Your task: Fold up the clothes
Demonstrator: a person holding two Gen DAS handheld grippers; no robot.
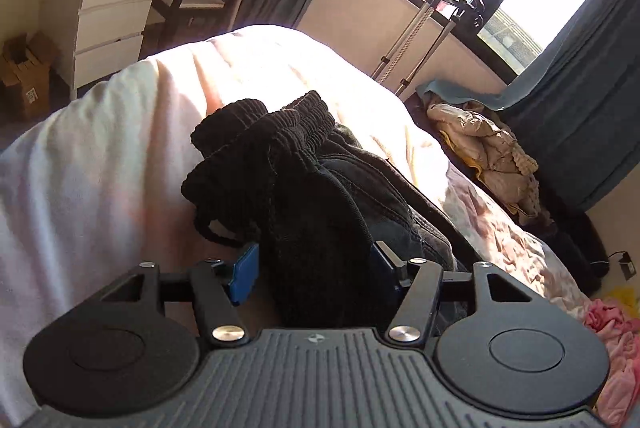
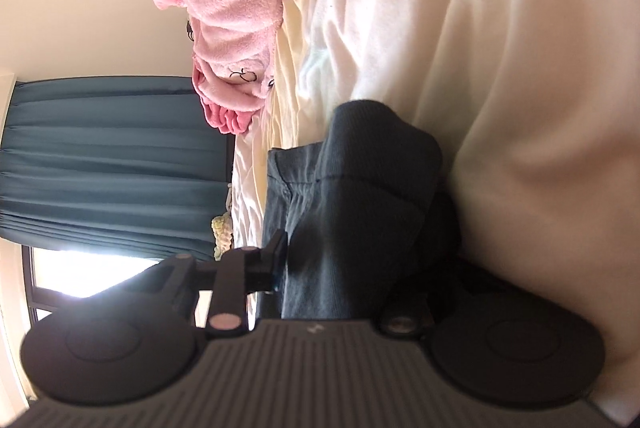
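Dark trousers (image 1: 280, 167) with a ribbed elastic waistband lie bunched on the pale bed cover (image 1: 100, 167). A grey denim-like layer (image 1: 380, 187) shows at their right side. My left gripper (image 1: 314, 270) stands open, its blue pads (image 1: 244, 274) wide apart with the near end of the trousers between them. In the right wrist view, which is rolled sideways, the same dark cloth (image 2: 372, 167) runs through my right gripper (image 2: 316, 268). Its one visible finger (image 2: 276, 264) lies against the fabric. The other finger is hidden under the cloth, so the grip cannot be judged.
A pink fleece garment (image 2: 232, 7) lies on the bed beyond the trousers. Beside the bed are a beige jacket heap (image 1: 488, 147), a metal stand (image 1: 420, 27), blue curtains (image 1: 580, 107) and a bright window. White drawers (image 1: 112, 15) and cardboard boxes (image 1: 24, 75) stand at far left.
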